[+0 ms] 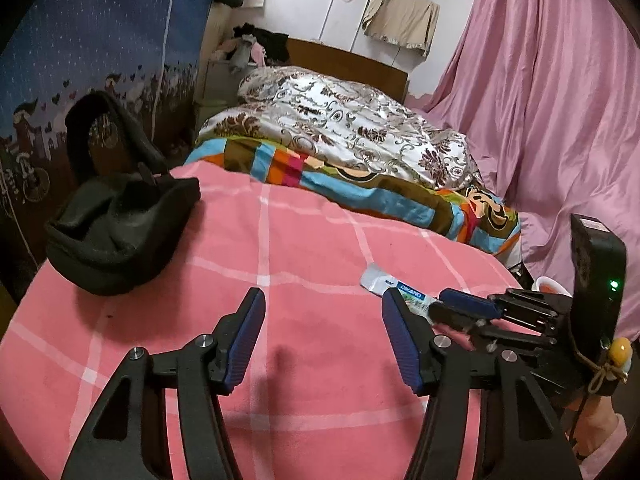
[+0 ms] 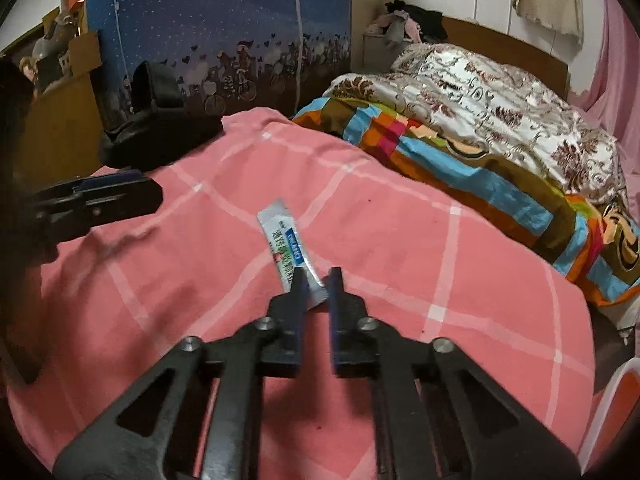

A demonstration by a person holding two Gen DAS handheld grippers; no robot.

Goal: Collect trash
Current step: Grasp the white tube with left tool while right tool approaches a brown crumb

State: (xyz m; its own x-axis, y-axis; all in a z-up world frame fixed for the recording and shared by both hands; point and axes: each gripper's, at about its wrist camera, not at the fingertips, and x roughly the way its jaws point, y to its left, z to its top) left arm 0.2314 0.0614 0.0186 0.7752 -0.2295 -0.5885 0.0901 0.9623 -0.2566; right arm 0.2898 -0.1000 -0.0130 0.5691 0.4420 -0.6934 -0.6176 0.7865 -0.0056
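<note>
A small white tube [image 2: 286,248] with blue and green print lies on the pink checked bedsheet [image 2: 400,264]. My right gripper [image 2: 317,285] is shut on the tube's near end, and the rest of the tube sticks out ahead of the fingers. In the left wrist view the tube [image 1: 380,280] shows at the right, with the right gripper [image 1: 448,306] coming in from the right edge. My left gripper [image 1: 324,320] stands open above bare sheet with nothing between its fingers. A floppy black fabric bag [image 1: 116,232] sits open at the bed's left edge.
Folded quilts [image 1: 352,128], one colourful and one white with brown patterns, are piled at the far side of the bed. A pink curtain [image 1: 540,100] hangs at the right. A blue printed cloth wardrobe [image 1: 100,40] stands to the left. An orange and white object [image 2: 616,392] shows at the right edge.
</note>
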